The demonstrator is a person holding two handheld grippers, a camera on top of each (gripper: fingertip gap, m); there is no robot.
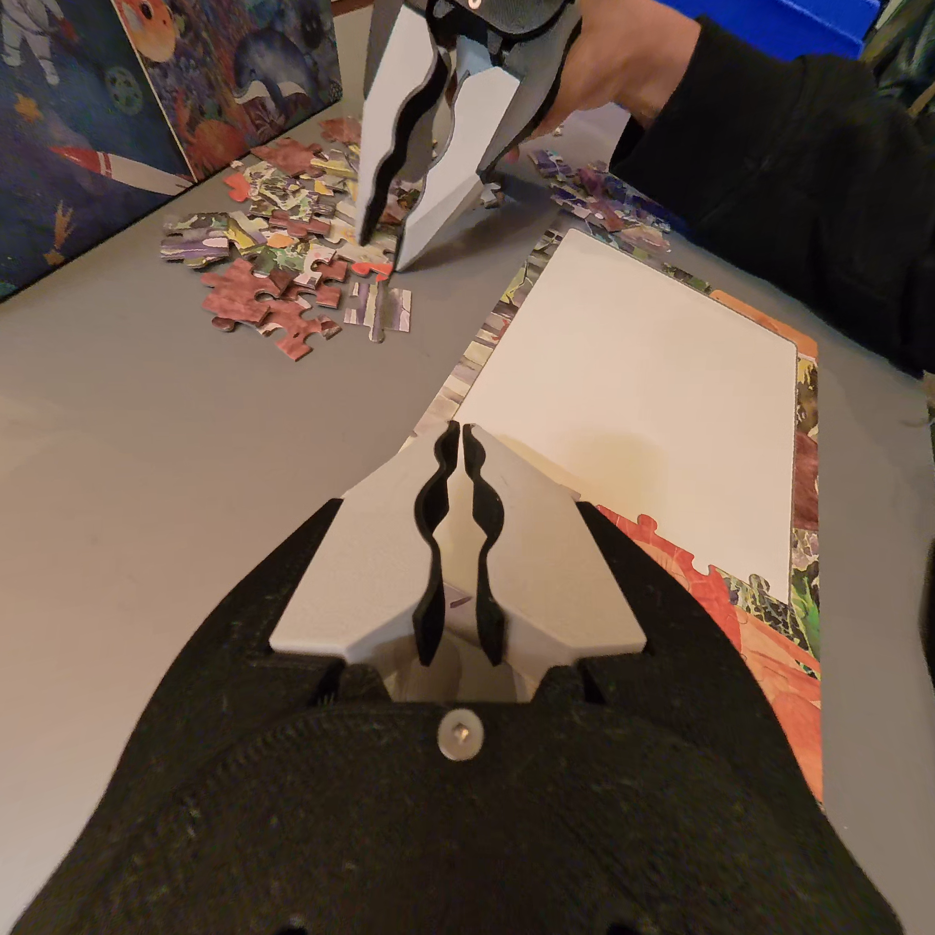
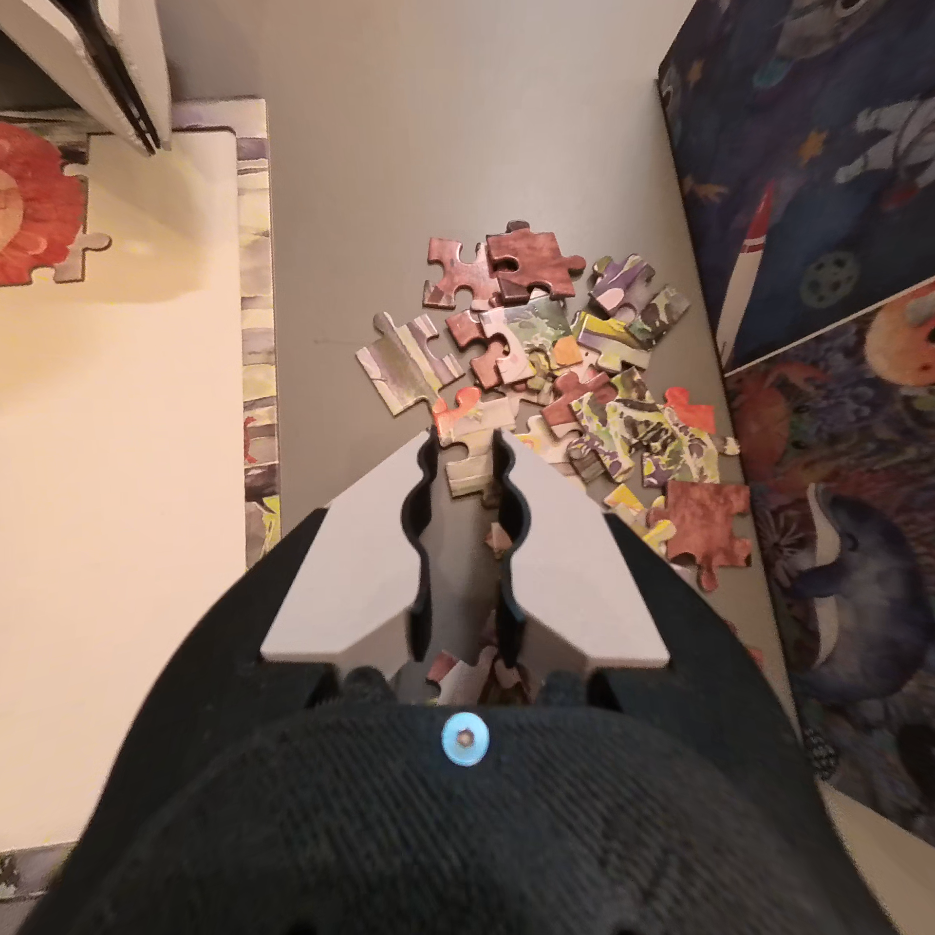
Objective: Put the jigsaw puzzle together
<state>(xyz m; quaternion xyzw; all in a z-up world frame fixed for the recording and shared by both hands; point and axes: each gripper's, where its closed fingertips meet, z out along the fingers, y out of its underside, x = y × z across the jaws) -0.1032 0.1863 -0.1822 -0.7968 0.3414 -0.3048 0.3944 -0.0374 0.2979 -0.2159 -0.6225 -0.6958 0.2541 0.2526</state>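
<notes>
Looking from the left gripper [image 1: 456, 424], nearly closed and empty over the puzzle tray [image 1: 627, 354], I see a second pile of pieces [image 1: 602, 197] by the sleeve [image 1: 789, 167]. Only the right view shows the right gripper [image 2: 465, 435], open around a piece with a red corner [image 2: 468, 435] in the main pile [image 2: 556, 374]. Two picture boxes [image 2: 809, 177] stand beside it, cut off.

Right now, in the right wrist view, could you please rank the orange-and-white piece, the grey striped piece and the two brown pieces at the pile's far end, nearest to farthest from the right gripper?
1. Orange-and-white piece, at the right gripper tips.
2. Grey striped piece, ahead-left.
3. Brown pieces, far end of pile.
</notes>
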